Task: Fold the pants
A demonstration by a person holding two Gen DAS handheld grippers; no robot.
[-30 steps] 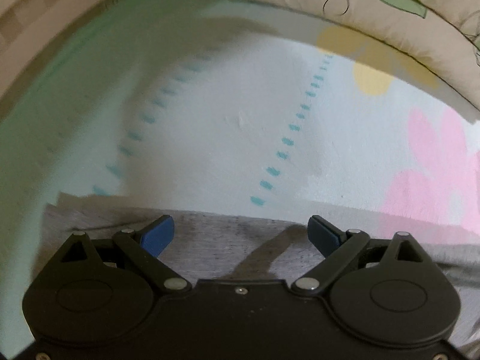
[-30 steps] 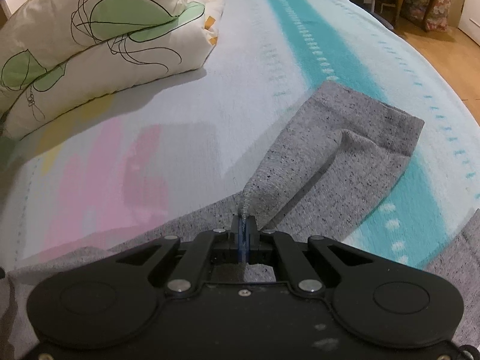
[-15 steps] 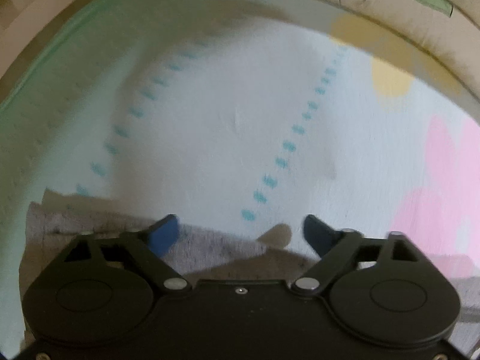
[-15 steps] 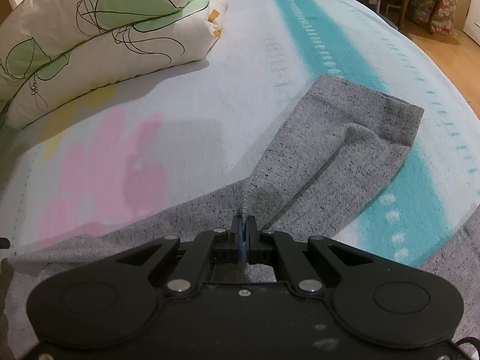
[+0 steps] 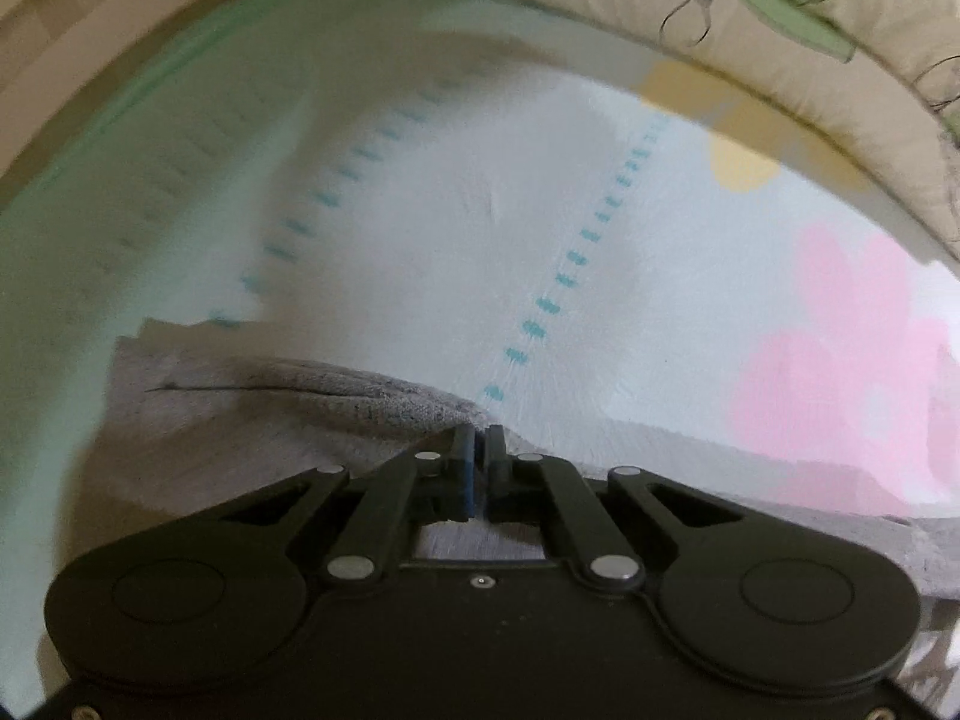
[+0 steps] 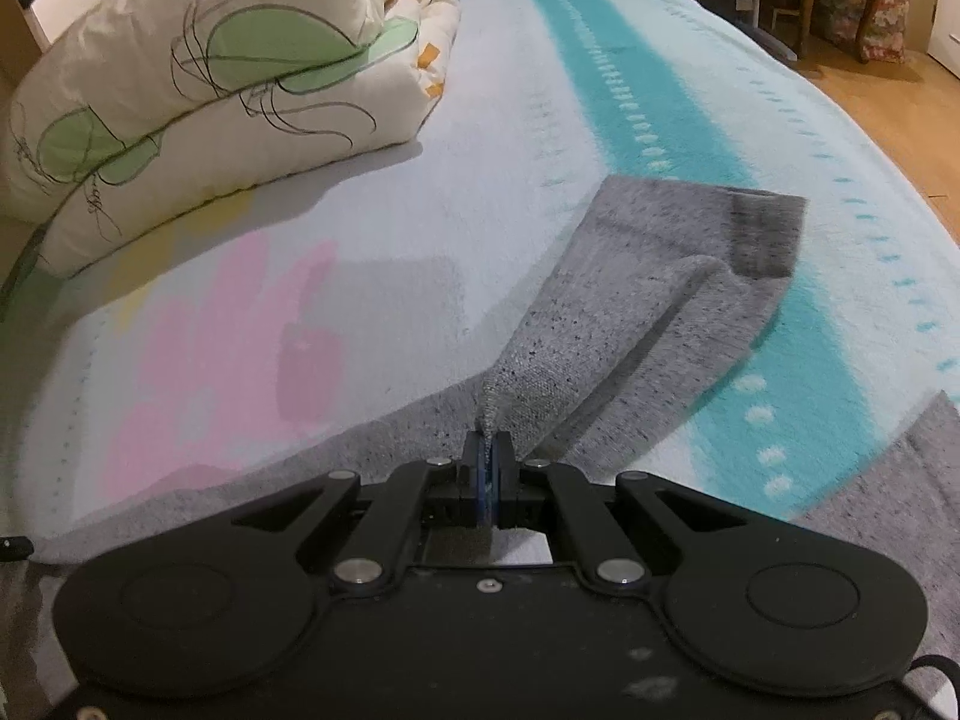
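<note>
A: The left wrist view is dim and soft. The pale bed blanket with teal dashes (image 5: 540, 228) smears towards the left edge, and the rim bends everything into an arc.

B: The right wrist view is brighter and sharper; warm indoor light falls evenly on the bed. A grey blocky shadow lies on the pink patch of the blanket (image 6: 312, 324).

A: The folded cream quilt with green leaf print (image 6: 198, 96) casts a soft shadow beneath its front edge.

B: The speckled grey knit pants (image 6: 648, 300) show crisp weave near the lens and blur at the far cuff, with a dark shadow under the lifted fold.

A: Fisheye curvature bows the bed edge on the right.
</note>
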